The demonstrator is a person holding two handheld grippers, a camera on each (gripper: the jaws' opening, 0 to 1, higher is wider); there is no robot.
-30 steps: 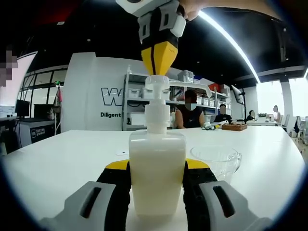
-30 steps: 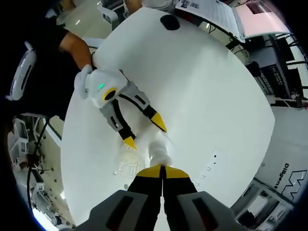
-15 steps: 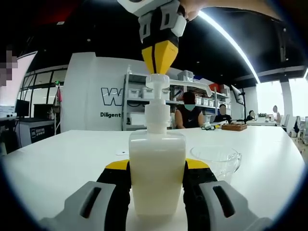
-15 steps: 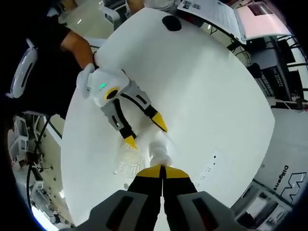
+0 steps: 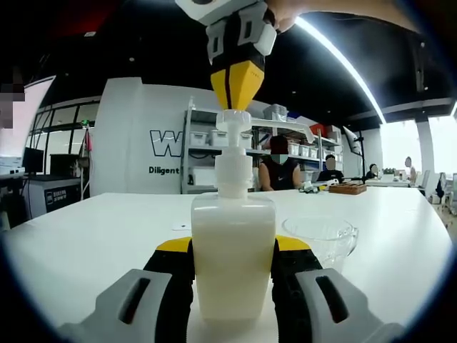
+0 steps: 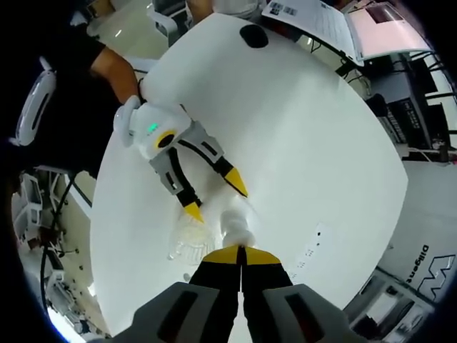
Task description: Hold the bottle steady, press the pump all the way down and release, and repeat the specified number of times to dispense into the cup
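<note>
A clear pump bottle [image 5: 233,214] of cream liquid stands on the white table [image 5: 93,229], and my left gripper [image 5: 234,246] is shut on its body, one jaw on each side. My right gripper [image 5: 235,107] comes down from above with its yellow tips shut together and resting on the pump head [image 5: 233,123]. A clear cup [image 5: 319,236] sits just right of the bottle, under the spout side. In the right gripper view, my right gripper [image 6: 240,251] points straight down at the bottle [image 6: 235,223], with the left gripper [image 6: 214,200] around it and the cup [image 6: 187,239] beside it.
The round white table [image 6: 300,143] has open surface all around. A black object [image 6: 253,33] and papers [image 6: 307,14] lie at its far edge. A person's arm [image 6: 107,64] holds the left gripper. Shelving [image 5: 203,143] and seated people [image 5: 282,171] are far behind.
</note>
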